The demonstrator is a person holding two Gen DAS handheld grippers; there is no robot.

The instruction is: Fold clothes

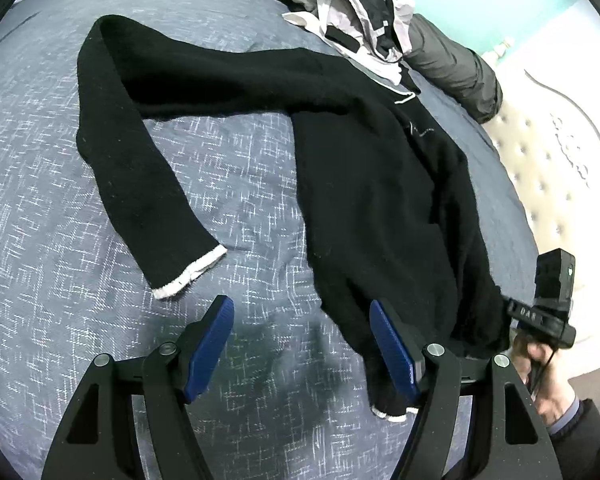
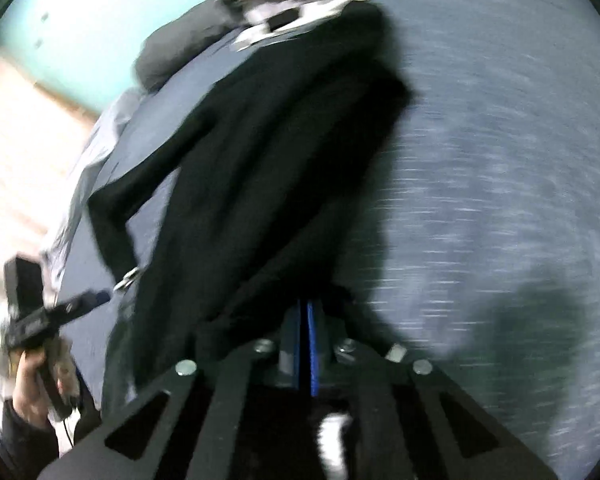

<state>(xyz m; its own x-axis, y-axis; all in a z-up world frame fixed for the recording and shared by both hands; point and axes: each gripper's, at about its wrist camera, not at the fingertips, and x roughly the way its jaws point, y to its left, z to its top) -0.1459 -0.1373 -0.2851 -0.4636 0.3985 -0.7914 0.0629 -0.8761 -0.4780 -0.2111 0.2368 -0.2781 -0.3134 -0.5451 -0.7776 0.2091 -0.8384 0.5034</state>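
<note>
Left hand-held gripper (image 1: 302, 346) wide open over bed (image 1: 60, 240), empty. Right hand-held gripper (image 2: 308, 312) closed, apparently pinching black sweater (image 1: 380, 184) hem; view blurred.

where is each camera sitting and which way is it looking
Left wrist: on the left gripper, angled down at the bed and the black sweater; open blue pads and the person's right hand show.
Right wrist: on the right gripper, blurred, angled down along the sweater's body; pads together, with dark fabric around them; the left hand shows.
Shared: sweater, bed, the clothes pile beyond.
</note>
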